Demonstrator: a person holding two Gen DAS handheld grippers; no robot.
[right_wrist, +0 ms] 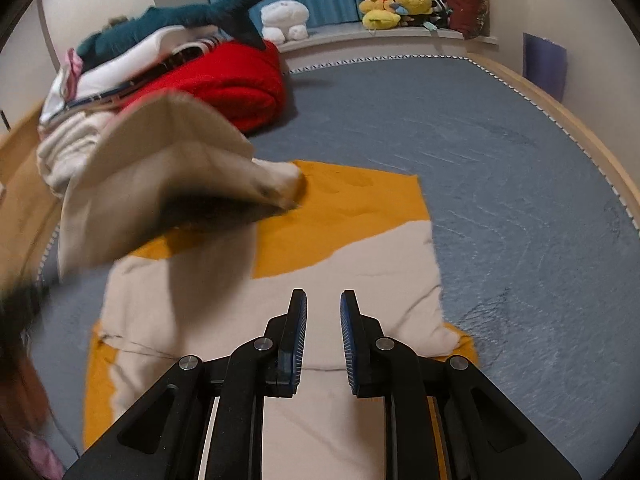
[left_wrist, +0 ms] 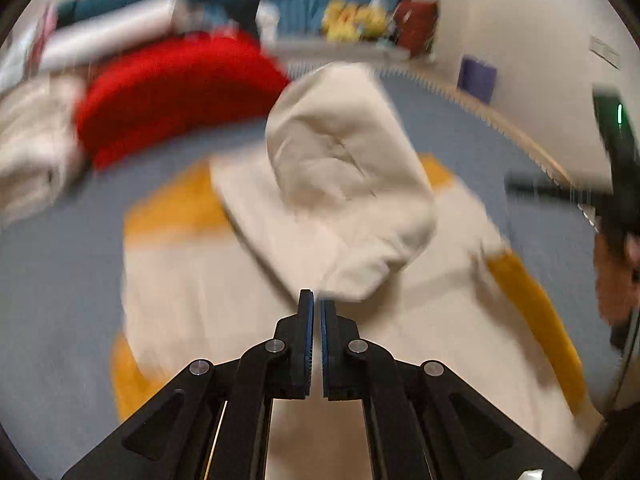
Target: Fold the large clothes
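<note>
A large cream and mustard-yellow garment [right_wrist: 360, 264] lies flat on the grey-blue bed [right_wrist: 500, 152]. My left gripper [left_wrist: 317, 298] is shut on the tip of a cream flap [left_wrist: 344, 168] of that garment [left_wrist: 192, 292], and the flap hangs lifted and blurred above the body. In the right wrist view the same flap [right_wrist: 160, 192] floats over the garment's left part. My right gripper [right_wrist: 323, 300] stands open low over the cream middle, with nothing between its fingers. The right hand and its device [left_wrist: 616, 168] show at the right edge of the left wrist view.
A red blanket [right_wrist: 232, 80], a white clothes pile [right_wrist: 76, 144] and a shark plush [right_wrist: 180, 20] crowd the bed's far left. Plush toys [right_wrist: 396, 4] and a dark red cushion [right_wrist: 468, 4] sit on the ledge behind. A wooden frame [right_wrist: 580, 128] borders the bed on the right.
</note>
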